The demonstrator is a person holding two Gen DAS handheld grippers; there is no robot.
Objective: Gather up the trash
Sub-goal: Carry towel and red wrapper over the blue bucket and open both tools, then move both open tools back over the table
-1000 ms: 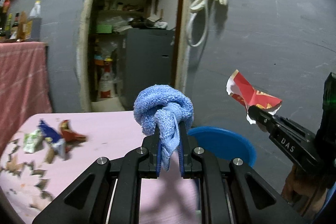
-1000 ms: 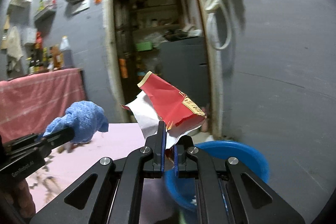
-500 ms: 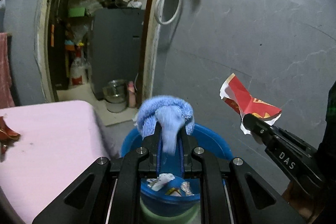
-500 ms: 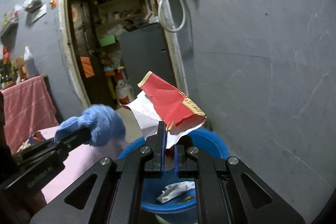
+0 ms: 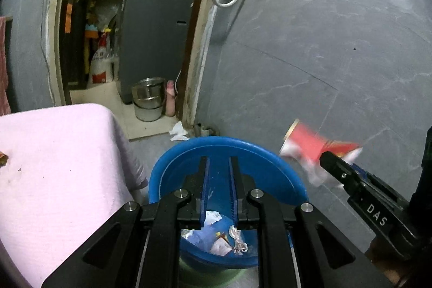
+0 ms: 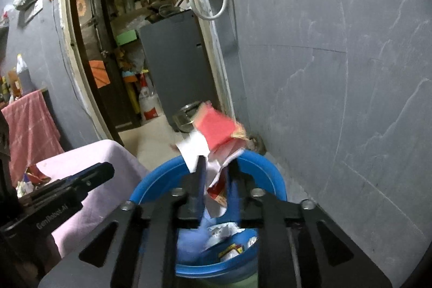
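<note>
left wrist: left gripper (image 5: pixel 219 174) empty, fingers slightly apart over the bin (image 5: pixel 229 153). right wrist: right gripper (image 6: pixel 217 174) fingers just opening, wrapper (image 6: pixel 216 134) loose between them above the bin's far rim. risk: it flutters out onto the floor.

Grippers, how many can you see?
2. The left gripper hangs over the blue bin; the right gripper is above it too, jaws just opening, red wrapper between them.
</note>
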